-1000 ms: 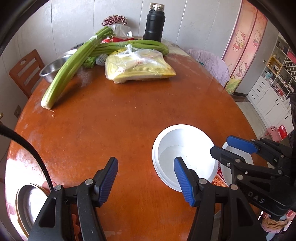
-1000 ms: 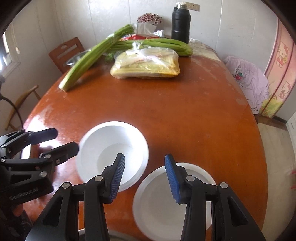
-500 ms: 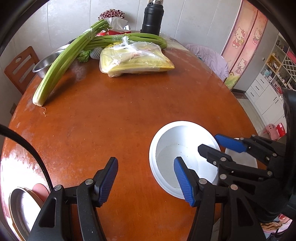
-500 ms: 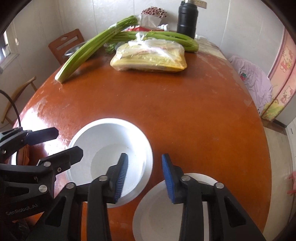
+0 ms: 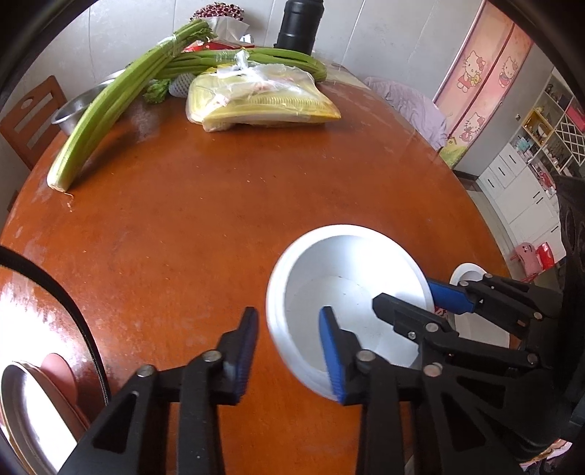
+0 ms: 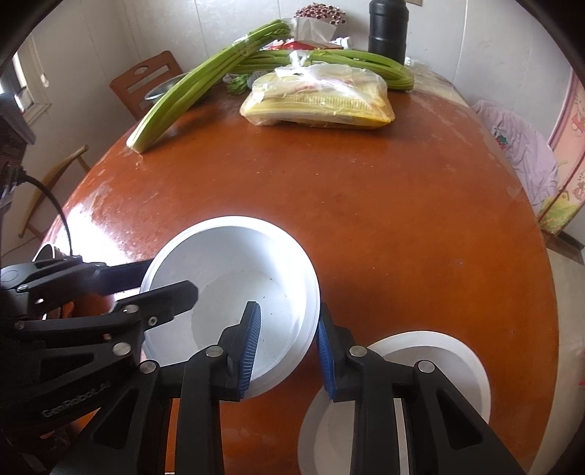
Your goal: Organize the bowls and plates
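Round brown table (image 5: pixel 190 226) carried a plain white bowl (image 5: pixel 351 263) beside a white plate (image 6: pixel 438 350). Left gripper (image 5: pixel 289 350) and right gripper (image 6: pixel 287 347) each clamped the bowl's rim; one arm read "GenRobot.AI".

The right gripper (image 6: pixel 287 347) straddles the near right rim of a white bowl (image 6: pixel 234 263) on the round reddish-brown table (image 6: pixel 365 204), one blue pad inside, one outside, clamped on the wall. The left gripper (image 6: pixel 161 279) grips the bowl's left rim. A white plate (image 6: pixel 453 361) lies just right. Celery (image 6: pixel 190 91), a bagged yellow package (image 6: pixel 321 100) and a black flask (image 6: pixel 388 29) sit far back.
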The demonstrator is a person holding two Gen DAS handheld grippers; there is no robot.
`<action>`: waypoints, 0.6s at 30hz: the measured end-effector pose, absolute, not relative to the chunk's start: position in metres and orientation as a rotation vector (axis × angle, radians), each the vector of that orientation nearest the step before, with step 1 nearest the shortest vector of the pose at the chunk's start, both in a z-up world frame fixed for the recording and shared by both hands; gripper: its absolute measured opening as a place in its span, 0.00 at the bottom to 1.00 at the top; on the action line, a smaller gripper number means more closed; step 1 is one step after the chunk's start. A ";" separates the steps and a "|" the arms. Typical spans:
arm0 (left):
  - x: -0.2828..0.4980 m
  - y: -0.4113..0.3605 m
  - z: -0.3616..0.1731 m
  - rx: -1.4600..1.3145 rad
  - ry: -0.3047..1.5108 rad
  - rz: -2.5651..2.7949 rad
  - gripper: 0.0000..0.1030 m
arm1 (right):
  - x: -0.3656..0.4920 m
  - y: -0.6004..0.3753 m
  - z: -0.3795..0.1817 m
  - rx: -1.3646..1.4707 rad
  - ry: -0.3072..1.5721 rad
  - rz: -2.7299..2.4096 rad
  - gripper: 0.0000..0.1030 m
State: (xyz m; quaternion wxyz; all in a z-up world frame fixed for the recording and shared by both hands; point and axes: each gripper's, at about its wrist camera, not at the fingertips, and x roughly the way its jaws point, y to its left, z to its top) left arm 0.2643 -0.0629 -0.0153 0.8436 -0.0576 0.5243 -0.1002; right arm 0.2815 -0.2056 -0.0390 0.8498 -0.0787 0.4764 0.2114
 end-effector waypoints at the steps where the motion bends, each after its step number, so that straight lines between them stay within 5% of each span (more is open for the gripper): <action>1: 0.264 -0.064 -0.016 -0.123 1.110 -0.216 0.26 | 0.281 -0.205 -0.039 -0.164 1.007 0.448 0.29; 18: 0.244 -0.067 0.014 -0.086 1.042 -0.186 0.24 | 0.259 -0.212 -0.014 -0.136 0.945 0.481 0.29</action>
